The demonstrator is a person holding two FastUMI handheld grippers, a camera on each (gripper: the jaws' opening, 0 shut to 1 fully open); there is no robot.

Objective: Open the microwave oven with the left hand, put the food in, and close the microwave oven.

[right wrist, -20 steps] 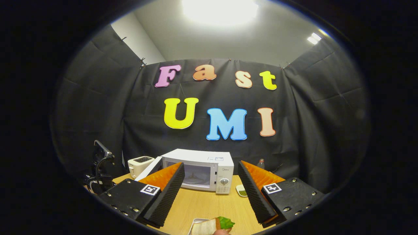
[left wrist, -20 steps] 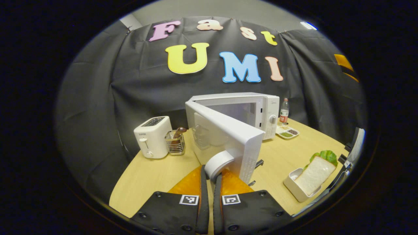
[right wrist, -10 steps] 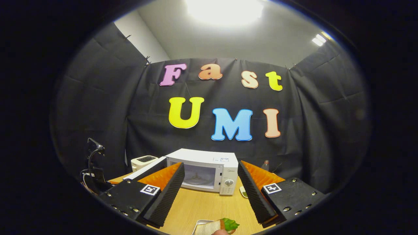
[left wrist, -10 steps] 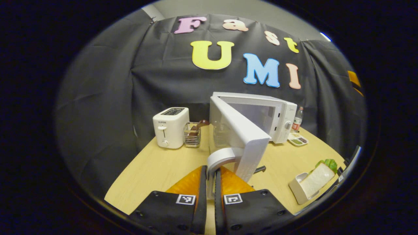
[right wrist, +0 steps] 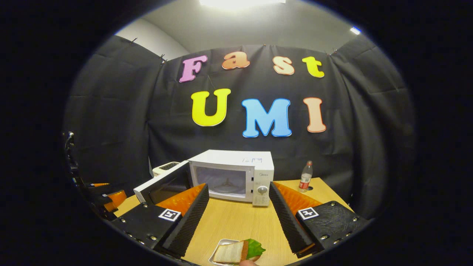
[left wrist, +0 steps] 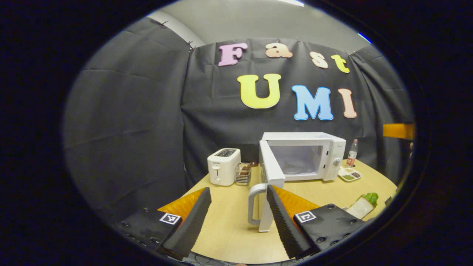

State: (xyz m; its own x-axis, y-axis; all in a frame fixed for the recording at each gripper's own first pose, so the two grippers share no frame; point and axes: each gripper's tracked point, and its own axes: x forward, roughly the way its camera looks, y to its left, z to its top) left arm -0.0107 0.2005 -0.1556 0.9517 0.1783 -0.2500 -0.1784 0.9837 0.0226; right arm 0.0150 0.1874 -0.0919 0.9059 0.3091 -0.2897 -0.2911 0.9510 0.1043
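On the table, left gripper view:
my left gripper (left wrist: 238, 218): spread wide, holding nothing, door handle (left wrist: 253, 204) sits between the fingers without touching
microwave (left wrist: 317, 155): door (left wrist: 271, 183) swung open, edge facing me, inside bare
sandwich (left wrist: 364, 205): in its white tray, off to the right, well apart from the microwave
extras: toaster (left wrist: 223, 166), little wire basket (left wrist: 243, 173), bottle (left wrist: 352, 152), small dish (left wrist: 349, 174)

On the table, right gripper view:
my right gripper (right wrist: 238, 218): wide too, gripping nothing
sandwich (right wrist: 236, 251): low between the fingers, lettuce poking out
microwave (right wrist: 236, 175): straight ahead, door (right wrist: 160, 183) hanging open to the left
bottle (right wrist: 305, 176): just right of the microwave
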